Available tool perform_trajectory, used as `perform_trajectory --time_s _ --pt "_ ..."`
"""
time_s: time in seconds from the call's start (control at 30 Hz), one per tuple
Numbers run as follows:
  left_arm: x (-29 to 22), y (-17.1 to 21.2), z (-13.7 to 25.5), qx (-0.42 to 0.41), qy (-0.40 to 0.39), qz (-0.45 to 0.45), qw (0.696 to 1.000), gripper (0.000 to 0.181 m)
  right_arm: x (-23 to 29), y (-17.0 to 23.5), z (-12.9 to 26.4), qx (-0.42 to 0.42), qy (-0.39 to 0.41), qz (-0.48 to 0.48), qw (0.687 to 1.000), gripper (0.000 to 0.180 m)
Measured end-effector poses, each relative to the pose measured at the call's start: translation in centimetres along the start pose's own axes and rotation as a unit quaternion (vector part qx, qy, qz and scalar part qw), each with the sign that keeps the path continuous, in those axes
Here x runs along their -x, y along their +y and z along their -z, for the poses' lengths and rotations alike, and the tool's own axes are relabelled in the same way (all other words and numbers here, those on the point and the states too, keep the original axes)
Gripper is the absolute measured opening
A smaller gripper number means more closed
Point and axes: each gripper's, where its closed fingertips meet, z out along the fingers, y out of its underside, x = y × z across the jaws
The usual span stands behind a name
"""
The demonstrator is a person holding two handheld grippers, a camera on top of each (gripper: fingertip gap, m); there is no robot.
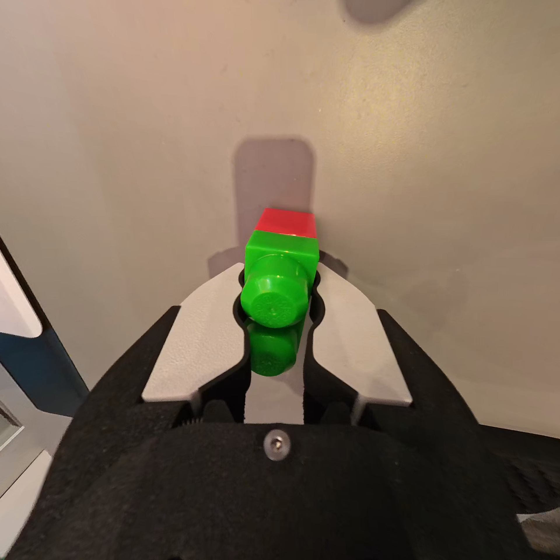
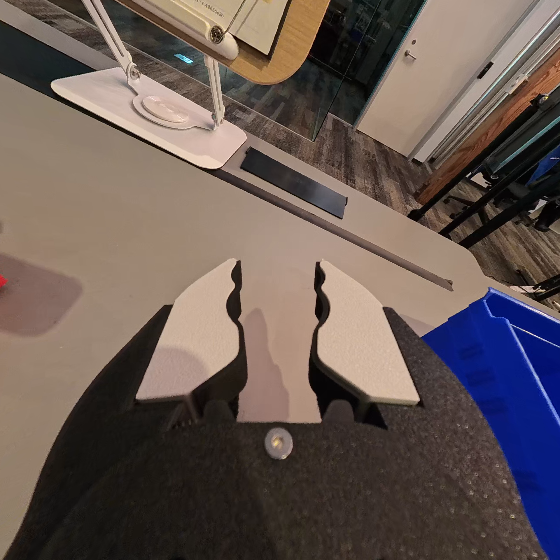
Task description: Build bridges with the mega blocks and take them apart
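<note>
Glossy green studded block (image 1: 280, 285) clamped in left tool (image 1: 278, 272) | right tool (image 2: 278, 263) agape

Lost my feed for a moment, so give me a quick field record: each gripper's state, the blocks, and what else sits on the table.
left gripper: shut on green block, studs facing the camera
red block: joined to the green block's far end
right gripper: open, empty, above the table
blue bin: at the right gripper's right side
white stand: at the table's far edge
contact of blocks with table: cannot tell
</note>
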Motion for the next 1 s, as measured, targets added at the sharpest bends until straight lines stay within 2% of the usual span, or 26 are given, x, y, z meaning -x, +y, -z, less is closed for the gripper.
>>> perform_trajectory --time_s 0.4,0.5,0.57,0.67,0.8,1.0 --pt "0.0 1.1 0.3 0.005 0.007 0.010 1.000 0.038 3.5 -0.3 -0.2 -0.006 -0.074 0.039 0.996 0.049" --pt "-0.1 1.0 0.3 0.004 0.006 0.004 1.000 0.038 5.5 -0.6 0.0 -0.019 -0.138 0.026 0.990 0.048" --pt "-0.1 0.8 0.7 0.001 0.008 0.001 1.000 0.038 8.4 -1.5 0.8 -0.047 -0.226 0.007 0.973 0.048" --pt "-0.4 -0.1 2.0 -0.025 0.018 -0.004 1.000 0.038 13.0 -2.9 3.3 -0.094 -0.369 -0.003 0.925 0.051" --pt "-1.0 -0.9 3.9 -0.050 0.017 -0.039 0.998 0.038 14.9 -3.7 4.6 -0.125 -0.408 0.013 0.904 0.054" --pt "-0.9 -0.9 5.6 -0.095 0.011 -0.027 0.995 0.038 15.3 -4.4 6.7 -0.144 -0.476 -0.013 0.867 0.059"
